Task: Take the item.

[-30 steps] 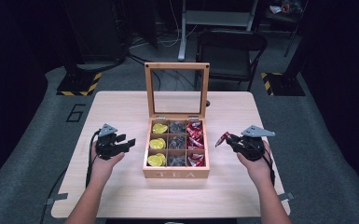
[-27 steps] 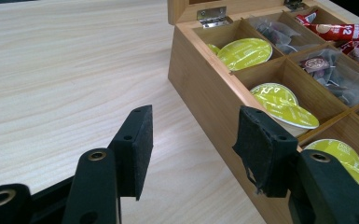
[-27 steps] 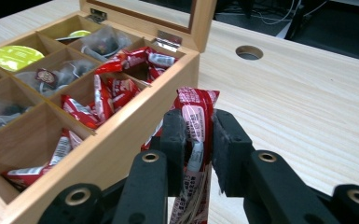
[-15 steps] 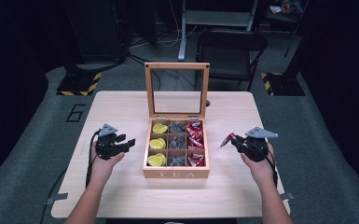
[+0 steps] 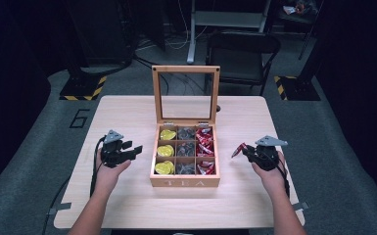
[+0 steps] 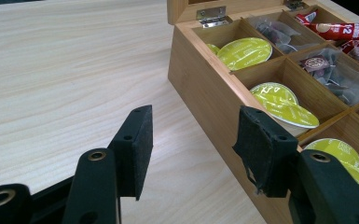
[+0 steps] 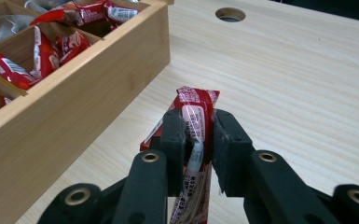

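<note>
A wooden tea box [image 5: 185, 182] with its glass lid raised stands mid-table, and its side wall [image 6: 205, 88] [image 7: 70, 107] is close to both grippers. Its left column holds yellow pods [image 5: 165, 151] [image 6: 245, 52], the middle column clear tea bags [image 5: 186, 150] [image 6: 328, 70], the right column red sachets [image 5: 205, 145] [image 7: 51, 46]. My right gripper [image 5: 245, 150] [image 7: 198, 140] is to the right of the box, shut on a red sachet [image 5: 238, 149] [image 7: 196, 116] just above the table. My left gripper [image 5: 133, 149] [image 6: 193, 156] hovers to the left of the box, open, with nothing between its pads.
The light wooden table [image 5: 127, 117] has a round cable hole [image 7: 230, 14] behind the box on the right. A black chair [image 5: 242, 54] and equipment stands are beyond the far edge. Yellow-black floor markers [image 5: 83, 90] lie at both far corners.
My right gripper with the red sachet has drifted slightly down toward the near side of the table. The left gripper has stayed put.
</note>
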The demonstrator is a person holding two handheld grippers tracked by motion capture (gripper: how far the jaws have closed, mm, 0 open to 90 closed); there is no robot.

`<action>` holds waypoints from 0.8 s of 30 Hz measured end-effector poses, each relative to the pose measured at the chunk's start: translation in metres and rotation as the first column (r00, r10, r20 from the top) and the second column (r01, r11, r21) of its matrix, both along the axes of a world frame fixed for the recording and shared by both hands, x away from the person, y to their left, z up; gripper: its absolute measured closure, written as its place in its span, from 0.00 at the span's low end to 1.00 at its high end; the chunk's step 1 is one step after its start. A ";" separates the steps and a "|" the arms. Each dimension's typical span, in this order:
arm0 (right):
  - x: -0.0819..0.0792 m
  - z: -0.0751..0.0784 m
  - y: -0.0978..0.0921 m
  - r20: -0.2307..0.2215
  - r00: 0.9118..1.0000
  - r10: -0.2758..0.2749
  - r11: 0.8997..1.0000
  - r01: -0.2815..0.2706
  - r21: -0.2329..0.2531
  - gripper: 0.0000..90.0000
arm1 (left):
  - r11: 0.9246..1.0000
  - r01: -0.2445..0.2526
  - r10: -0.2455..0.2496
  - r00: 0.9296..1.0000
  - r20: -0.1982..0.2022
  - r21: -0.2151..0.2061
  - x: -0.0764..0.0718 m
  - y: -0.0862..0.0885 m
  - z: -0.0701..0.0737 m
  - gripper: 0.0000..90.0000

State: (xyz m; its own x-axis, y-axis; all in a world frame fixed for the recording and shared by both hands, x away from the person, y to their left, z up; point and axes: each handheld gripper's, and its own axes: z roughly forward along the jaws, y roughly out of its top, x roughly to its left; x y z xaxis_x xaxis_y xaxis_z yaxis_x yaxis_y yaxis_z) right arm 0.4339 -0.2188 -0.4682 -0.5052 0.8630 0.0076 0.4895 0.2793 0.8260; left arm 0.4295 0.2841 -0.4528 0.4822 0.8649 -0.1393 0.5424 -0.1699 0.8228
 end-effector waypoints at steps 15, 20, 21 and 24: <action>0.010 -0.020 -0.013 -0.074 0.995 -0.070 0.997 0.073 0.033 0.82 | 1.000 0.002 -0.002 1.000 0.007 0.001 0.000 0.000 0.000 0.51; 0.012 -0.023 -0.016 -0.092 0.992 -0.091 0.995 0.094 0.038 0.82 | 1.000 0.000 0.000 1.000 0.004 0.001 0.000 0.000 0.000 0.51; 0.012 -0.024 -0.016 -0.093 0.991 -0.096 0.995 0.099 0.030 0.82 | 1.000 0.000 0.000 1.000 0.004 0.001 0.000 0.000 0.000 0.51; 0.013 -0.026 -0.018 -0.101 0.990 -0.102 0.994 0.106 0.026 0.82 | 1.000 0.001 -0.001 1.000 0.007 0.000 0.000 0.000 0.000 0.51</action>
State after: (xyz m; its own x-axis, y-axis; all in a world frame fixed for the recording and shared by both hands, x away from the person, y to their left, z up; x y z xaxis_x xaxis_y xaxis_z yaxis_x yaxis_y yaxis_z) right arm 0.4471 -0.2364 -0.4944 -0.4081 0.9093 0.0812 0.5950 0.1975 0.7791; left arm 0.4296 0.2843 -0.4529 0.4841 0.8645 -0.1354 0.5364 -0.1709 0.8265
